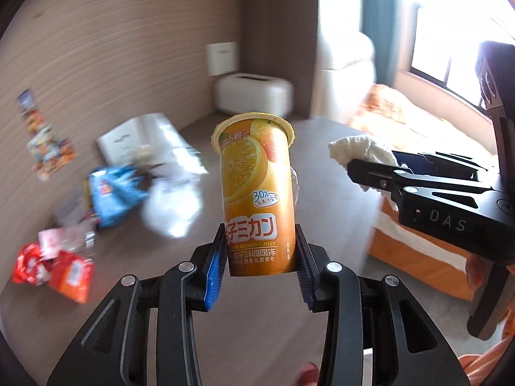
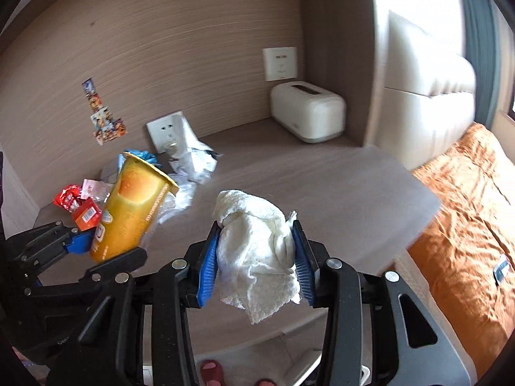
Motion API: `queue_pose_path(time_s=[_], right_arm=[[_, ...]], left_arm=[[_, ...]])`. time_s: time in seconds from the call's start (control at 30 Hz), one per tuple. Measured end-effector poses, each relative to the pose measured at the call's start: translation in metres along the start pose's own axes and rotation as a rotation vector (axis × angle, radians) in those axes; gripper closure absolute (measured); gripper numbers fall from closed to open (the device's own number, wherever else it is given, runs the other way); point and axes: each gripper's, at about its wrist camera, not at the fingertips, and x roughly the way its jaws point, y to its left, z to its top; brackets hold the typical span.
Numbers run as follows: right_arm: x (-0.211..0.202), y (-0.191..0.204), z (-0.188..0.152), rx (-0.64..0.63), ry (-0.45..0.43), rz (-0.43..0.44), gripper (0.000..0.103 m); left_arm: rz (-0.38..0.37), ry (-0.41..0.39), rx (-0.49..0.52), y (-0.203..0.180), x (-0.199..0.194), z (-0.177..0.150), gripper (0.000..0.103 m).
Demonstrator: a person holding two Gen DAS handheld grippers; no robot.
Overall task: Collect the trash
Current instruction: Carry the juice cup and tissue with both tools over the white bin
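My left gripper [image 1: 261,251] is shut on the lower end of an orange jelly-drink cup [image 1: 256,193], lifted clear of the grey-brown table [image 1: 180,305]. The same cup [image 2: 132,212] shows tilted at the left of the right wrist view, held by the left gripper [image 2: 96,251]. My right gripper [image 2: 256,257] is shut on a crumpled white tissue wad [image 2: 254,251], also above the table. That tissue [image 1: 357,151] and the right gripper [image 1: 373,173] appear at the right of the left wrist view.
Litter lies by the wall: red-orange wrappers [image 1: 54,267], a blue packet [image 1: 111,193], clear plastic [image 1: 170,209] and a white sheet [image 1: 145,141]. A white tissue box [image 2: 307,112] stands in the back corner. An orange-covered bed [image 2: 466,225] borders the table on the right.
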Motion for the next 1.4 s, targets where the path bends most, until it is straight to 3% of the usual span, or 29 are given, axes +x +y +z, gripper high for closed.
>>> queue_pose_path(time_s=[0.4,0.63,0.97,1.4], right_arm=[[-0.059,-0.103,-0.08,0.277,0.061,-0.221,0.059],[-0.066,-0.139,-0.13,0.422,0.129,-0.296,0.058],[-0.028,-0.177,-0.211,0.559,0.261,-0.369,0.058],[0.07,-0.213,-0.325,0.677,0.405,-0.349,0.058]], left_arm=[[-0.303,0.118,0.247,-0.131,0.043,-0.015,0.064],[-0.397,0.217,0.369,-0.191,0.074,-0.05,0.064],[-0.47,0.391,0.455,-0.235,0.141,-0.116,0.064],[-0.524,0.552,0.466,-0.261,0.246,-0.229,0.064]])
